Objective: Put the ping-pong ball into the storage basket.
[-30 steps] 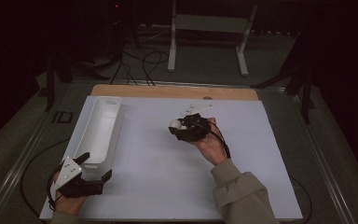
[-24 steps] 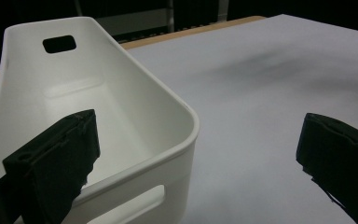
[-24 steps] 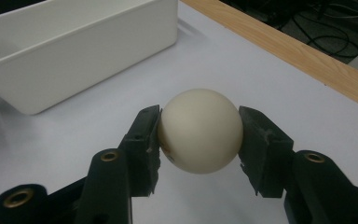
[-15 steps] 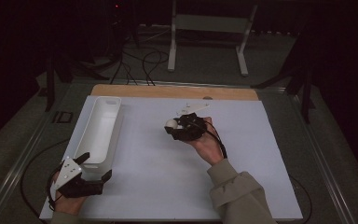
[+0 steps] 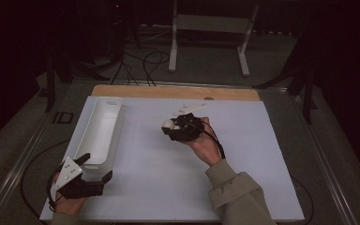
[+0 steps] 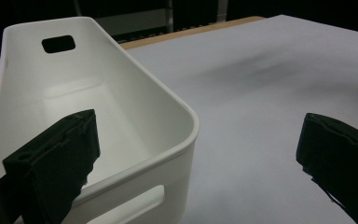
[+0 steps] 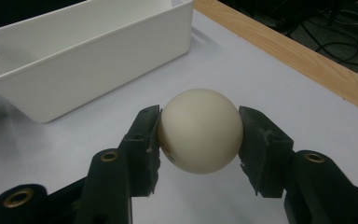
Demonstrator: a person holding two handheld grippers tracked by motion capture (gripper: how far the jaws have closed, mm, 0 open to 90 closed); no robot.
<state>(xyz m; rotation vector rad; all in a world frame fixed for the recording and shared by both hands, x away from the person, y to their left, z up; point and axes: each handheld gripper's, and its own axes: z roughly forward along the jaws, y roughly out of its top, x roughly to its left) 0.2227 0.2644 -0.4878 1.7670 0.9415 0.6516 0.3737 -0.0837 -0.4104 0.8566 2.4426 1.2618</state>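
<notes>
Right gripper view: the ball (image 7: 199,131) is clamped by the right gripper (image 7: 199,140) above the table (image 7: 270,88), well apart from the bin (image 7: 93,51). The smooth ball could slip out if tilted. The left gripper (image 6: 196,154) is held open at the bin's near corner.

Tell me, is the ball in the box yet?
Not yet. Done: the right gripper has closed on the cream ball. In hand: the ball is over the white table, apart from the white bin. The open left gripper straddles the bin's near rim. Left, probably: dropping it in.
</notes>
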